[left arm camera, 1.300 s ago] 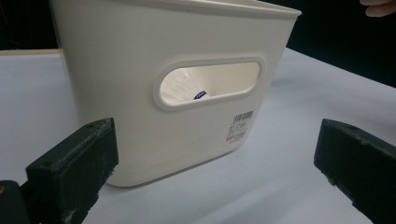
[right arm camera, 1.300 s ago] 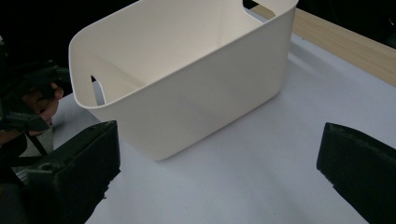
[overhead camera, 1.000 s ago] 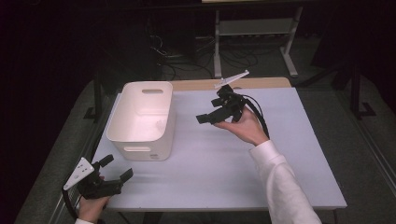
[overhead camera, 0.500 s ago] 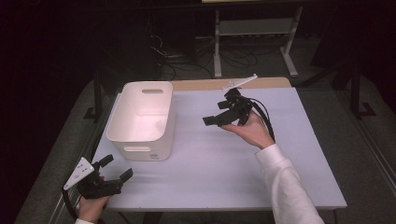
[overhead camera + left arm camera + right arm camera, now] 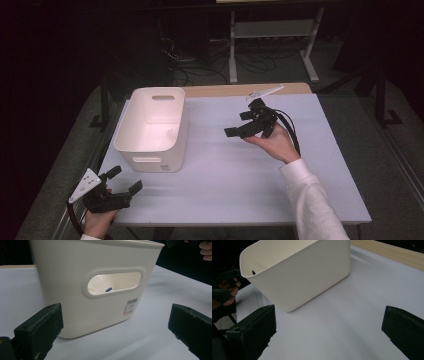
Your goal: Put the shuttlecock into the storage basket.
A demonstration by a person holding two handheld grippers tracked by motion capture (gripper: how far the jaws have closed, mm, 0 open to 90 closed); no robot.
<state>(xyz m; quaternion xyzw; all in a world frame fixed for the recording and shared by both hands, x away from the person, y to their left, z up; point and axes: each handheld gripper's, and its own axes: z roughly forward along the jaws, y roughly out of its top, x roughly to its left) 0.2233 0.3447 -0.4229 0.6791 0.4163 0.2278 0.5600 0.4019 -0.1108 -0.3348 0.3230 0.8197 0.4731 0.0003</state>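
One smooth cream plastic bin (image 5: 152, 127) with oval handle cut-outs sits at centre-left of the pale table (image 5: 240, 190), flanked by two grippers, the left gripper (image 5: 120, 184) at lower left and the right gripper (image 5: 239, 124), shifted rightward since earlier, both wide-jawed and empty.

Dim dark surroundings, table (image 5: 225, 175) brightly lit, perhaps from overhead, soft focus

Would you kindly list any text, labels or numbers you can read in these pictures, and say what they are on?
No text is legible.
Barcode sticker on the white bin, below its handle cutout: bars, small print and a red mark, all too small to read.
Small blue mark seen through the cutout: too blurred to read.
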